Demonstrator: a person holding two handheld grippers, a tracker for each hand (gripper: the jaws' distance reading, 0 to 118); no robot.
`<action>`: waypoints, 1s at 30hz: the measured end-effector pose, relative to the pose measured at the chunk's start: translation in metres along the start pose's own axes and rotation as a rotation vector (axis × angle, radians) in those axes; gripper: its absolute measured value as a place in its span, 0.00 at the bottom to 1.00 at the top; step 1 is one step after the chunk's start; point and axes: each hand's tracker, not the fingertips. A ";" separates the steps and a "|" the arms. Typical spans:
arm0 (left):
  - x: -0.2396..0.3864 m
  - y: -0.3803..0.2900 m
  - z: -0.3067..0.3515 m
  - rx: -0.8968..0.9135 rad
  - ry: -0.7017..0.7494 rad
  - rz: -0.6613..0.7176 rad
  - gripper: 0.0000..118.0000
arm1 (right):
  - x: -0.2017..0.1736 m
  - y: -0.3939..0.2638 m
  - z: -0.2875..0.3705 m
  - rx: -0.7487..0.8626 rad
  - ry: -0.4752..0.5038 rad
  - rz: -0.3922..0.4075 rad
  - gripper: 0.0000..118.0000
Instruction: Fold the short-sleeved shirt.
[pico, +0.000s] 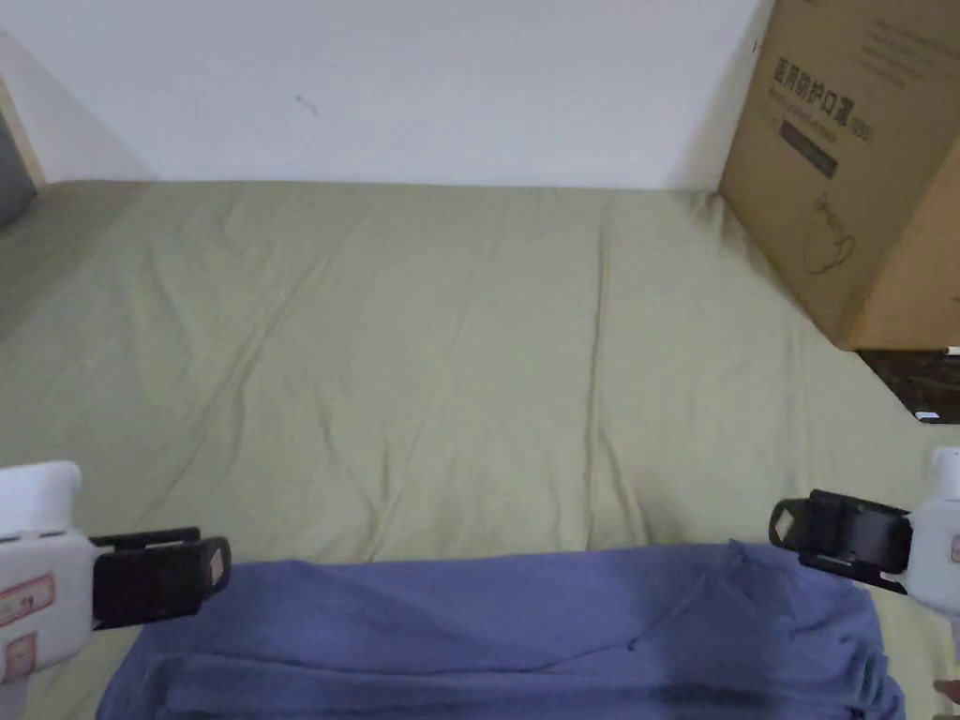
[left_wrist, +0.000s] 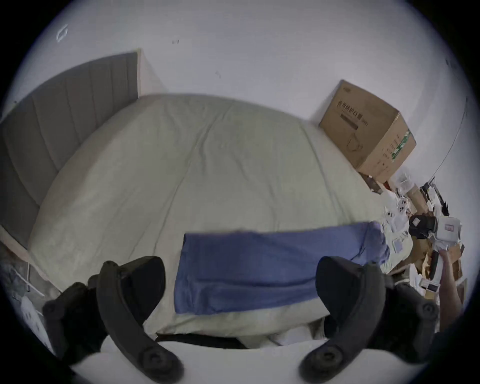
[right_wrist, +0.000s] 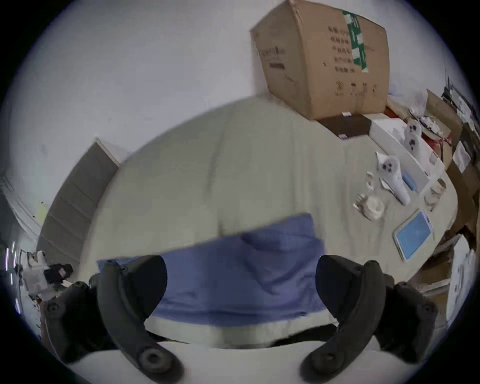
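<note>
Green bed (pico: 450, 375) | folded blue shirt (pico: 525, 628) | both hand-held grippers gape, empty | right view: tablet (right_wrist: 414, 233)

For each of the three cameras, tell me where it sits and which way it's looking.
Head view: from the person's head, down over the green bed sheet; left gripper and right gripper flank the blue shirt.
Left gripper view: rides that gripper, facing across the shirt; own jaws apart, a hand at right.
Right gripper view: rides that gripper; own jaws apart.
All share the cardboard box.
</note>
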 end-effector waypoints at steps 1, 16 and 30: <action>0.007 0.004 0.002 0.011 0.018 -0.017 0.80 | -0.009 0.002 0.001 0.030 -0.002 0.019 0.93; -0.040 0.019 -0.034 -0.082 -0.093 0.113 0.00 | -0.052 -0.004 -0.016 -0.038 -0.005 0.145 0.00; -0.183 -0.062 -0.133 -0.284 -0.462 0.570 1.00 | -0.062 -0.010 -0.025 -0.136 -0.041 0.137 0.00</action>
